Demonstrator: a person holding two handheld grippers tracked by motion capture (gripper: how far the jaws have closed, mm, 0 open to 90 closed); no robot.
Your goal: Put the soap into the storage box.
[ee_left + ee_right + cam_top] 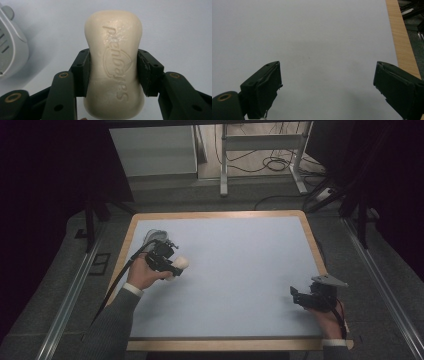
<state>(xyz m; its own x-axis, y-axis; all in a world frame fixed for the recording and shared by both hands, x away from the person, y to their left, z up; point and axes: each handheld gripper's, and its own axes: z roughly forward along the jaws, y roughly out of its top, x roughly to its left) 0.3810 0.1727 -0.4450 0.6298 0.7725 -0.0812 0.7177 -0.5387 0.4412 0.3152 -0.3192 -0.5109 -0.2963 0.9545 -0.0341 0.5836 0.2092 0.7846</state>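
Note:
A cream bar of soap (115,65) with embossed lettering is clamped between the two black jaws of my left gripper (113,72). In the high view that left gripper (172,266) is held over the left part of the table, with the pale soap (181,264) sticking out toward the right. A white plastic soap dish (10,47) lies just beside it, also seen as a grey-white soap dish (152,236) behind the hand. My right gripper (327,87) stands wide open over bare table, and in the high view the right gripper (296,297) is near the front right corner.
The table has a pale blue top (240,265) with a wooden rim (315,245). The wooden edge (402,40) runs close on the right of the right gripper. Beyond the table are a white cabinet (155,150), a metal frame (260,150) and cables on the floor.

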